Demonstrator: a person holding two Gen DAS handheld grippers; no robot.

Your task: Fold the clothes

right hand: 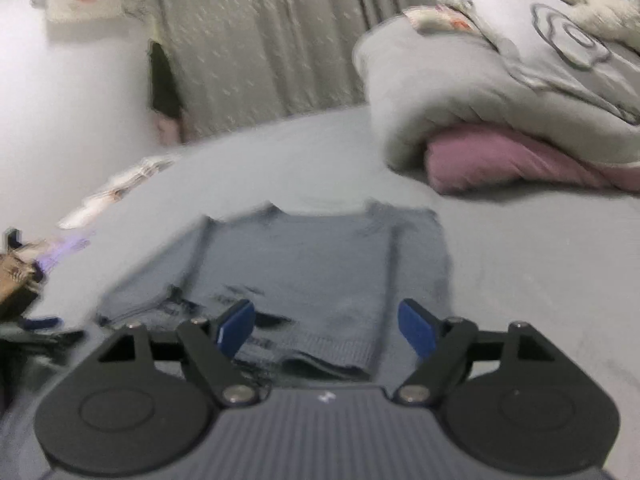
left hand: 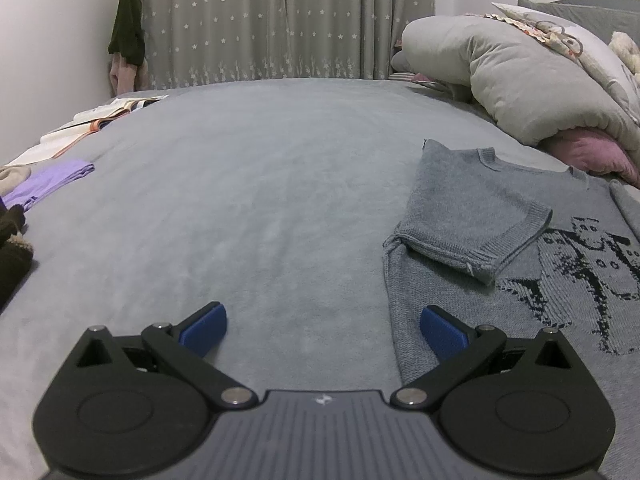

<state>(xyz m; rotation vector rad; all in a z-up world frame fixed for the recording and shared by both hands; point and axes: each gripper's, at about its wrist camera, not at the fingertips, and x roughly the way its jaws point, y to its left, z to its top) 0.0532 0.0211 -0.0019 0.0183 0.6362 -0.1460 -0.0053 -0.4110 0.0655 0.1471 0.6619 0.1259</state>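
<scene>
Both grippers, left [left hand: 323,330] and right [right hand: 327,326], wide, empty; grey sweater [right hand: 320,264] on bed [left hand: 248,184]; no readable writing.

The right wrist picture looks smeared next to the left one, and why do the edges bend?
Right wrist view: motion blur smears the grey sweater and curtain. Left wrist view: sharp, the sweater's knit clear. Both: fisheye lenses bow the bed and darken the corners.
</scene>
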